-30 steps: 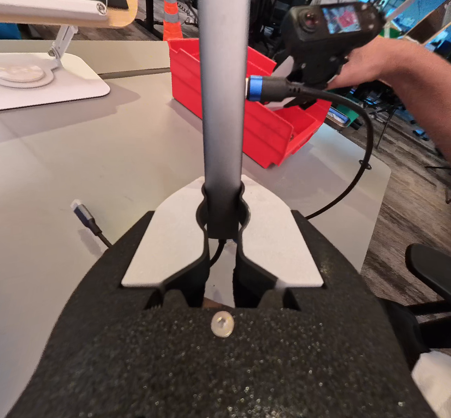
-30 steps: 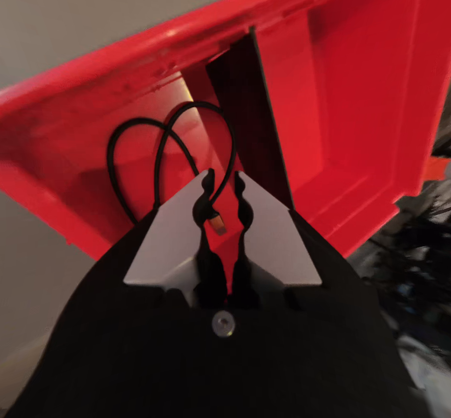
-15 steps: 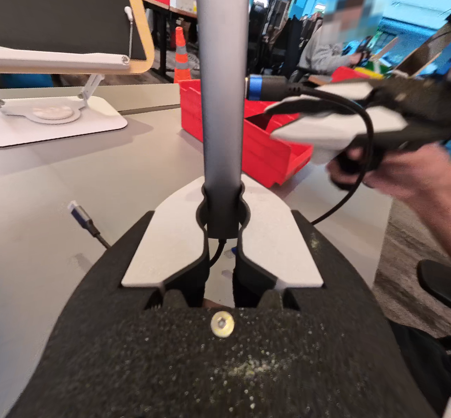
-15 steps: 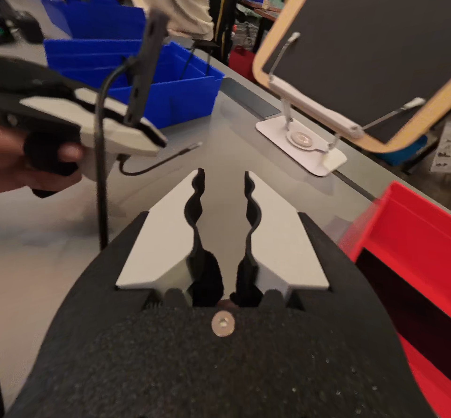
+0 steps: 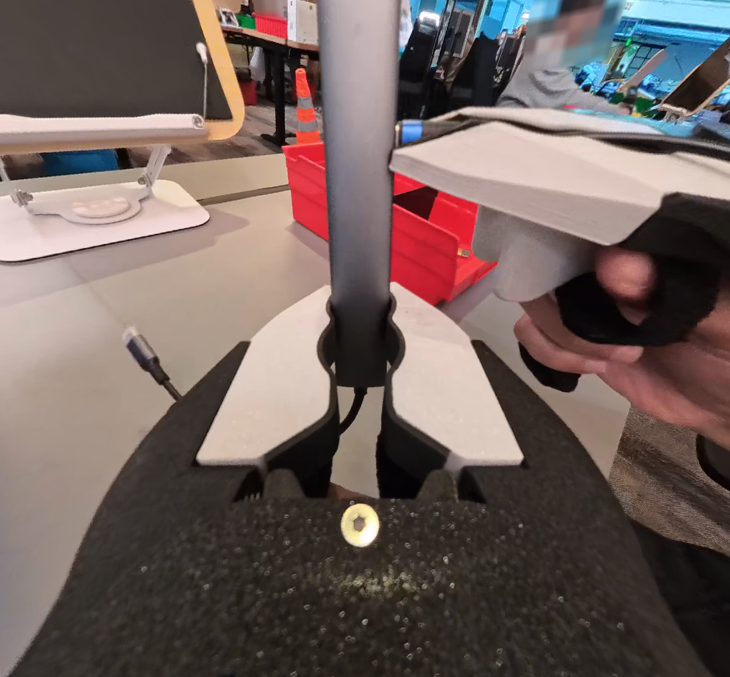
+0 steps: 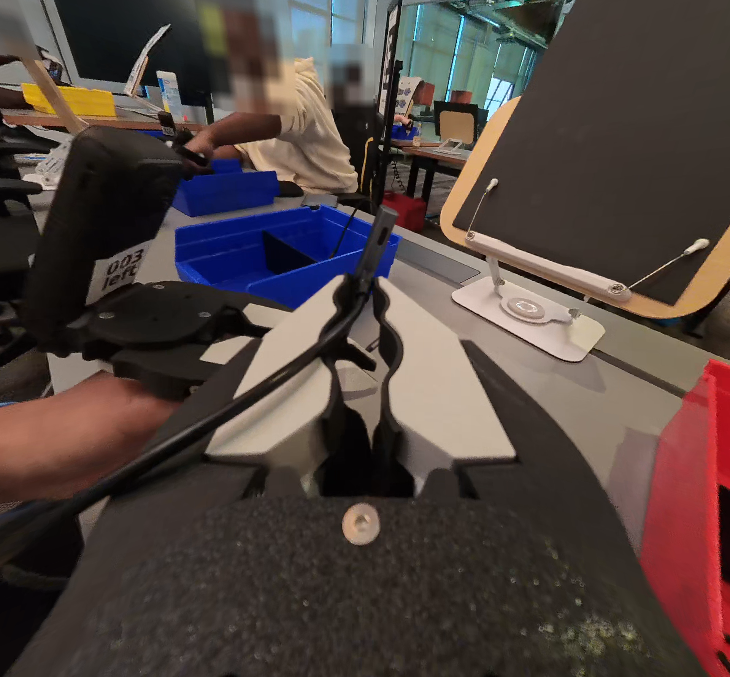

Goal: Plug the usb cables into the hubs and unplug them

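**Right gripper closing in on the blue-ringed plug**

The left gripper (image 5: 360,346) is clamping the lower end of the long grey metal USB hub (image 5: 357,152), holding it upright over the grey table (image 5: 118,342), its long axis running straight up and away from the claw. A black plug with a blue ring (image 5: 411,131) is sitting in the hub's right edge, so it is lying crosswise to that axis and would have to come out sideways, away from the hub.

The right gripper (image 6: 361,290) is reaching in from the hub's right, level with that plug. Its fingers are standing narrowly apart around the black cable (image 6: 253,393) where it meets the hub; whether they are actually pinching the plug I cannot tell. It is the nearer claw for the pull, I judge, while the left one is serving as the anchor.

Left of the hub, a loose grey braided USB plug (image 5: 139,353) is lying on the table.

Behind the hub and to its right, the red plastic bin (image 5: 414,247) is showing a small gold connector tip (image 5: 464,252) near its front. On the hub's other side, the blue plastic bin (image 6: 276,259) with its dark divider is holding a thin black cable.
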Demonstrator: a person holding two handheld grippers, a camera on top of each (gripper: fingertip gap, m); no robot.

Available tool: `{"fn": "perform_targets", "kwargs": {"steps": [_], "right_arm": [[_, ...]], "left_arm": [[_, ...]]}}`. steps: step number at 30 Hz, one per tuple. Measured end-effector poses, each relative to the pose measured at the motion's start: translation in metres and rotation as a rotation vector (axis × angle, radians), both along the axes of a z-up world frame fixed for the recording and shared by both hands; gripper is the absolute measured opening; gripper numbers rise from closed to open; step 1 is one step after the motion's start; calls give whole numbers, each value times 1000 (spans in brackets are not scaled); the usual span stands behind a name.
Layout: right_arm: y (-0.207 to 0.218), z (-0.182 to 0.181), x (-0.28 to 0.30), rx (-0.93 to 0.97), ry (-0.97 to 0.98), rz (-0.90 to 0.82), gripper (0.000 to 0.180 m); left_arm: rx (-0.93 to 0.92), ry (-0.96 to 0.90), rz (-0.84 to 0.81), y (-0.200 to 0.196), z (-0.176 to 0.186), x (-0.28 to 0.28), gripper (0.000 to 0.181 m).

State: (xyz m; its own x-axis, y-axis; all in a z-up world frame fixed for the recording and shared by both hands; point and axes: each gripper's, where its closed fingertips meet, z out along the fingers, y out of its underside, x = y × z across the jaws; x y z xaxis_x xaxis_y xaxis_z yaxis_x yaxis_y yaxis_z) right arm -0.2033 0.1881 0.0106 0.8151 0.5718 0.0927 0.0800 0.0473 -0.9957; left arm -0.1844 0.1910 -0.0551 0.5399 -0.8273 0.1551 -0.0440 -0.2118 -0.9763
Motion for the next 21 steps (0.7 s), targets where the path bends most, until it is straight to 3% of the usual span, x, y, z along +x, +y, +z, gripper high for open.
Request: {"fn": "perform_targets", "kwargs": {"steps": [4, 11, 21], "right_arm": [[-4, 0, 0, -29, 56, 28, 6], [-12, -14, -13, -105, -27, 113, 5], [-7, -17, -11, -97, 24, 21, 5]], "left_arm": [[-13, 14, 1, -1, 0, 1, 19], [63, 3, -17, -1, 17, 0, 23], [-10, 8, 23, 12, 10, -11, 20]]}}
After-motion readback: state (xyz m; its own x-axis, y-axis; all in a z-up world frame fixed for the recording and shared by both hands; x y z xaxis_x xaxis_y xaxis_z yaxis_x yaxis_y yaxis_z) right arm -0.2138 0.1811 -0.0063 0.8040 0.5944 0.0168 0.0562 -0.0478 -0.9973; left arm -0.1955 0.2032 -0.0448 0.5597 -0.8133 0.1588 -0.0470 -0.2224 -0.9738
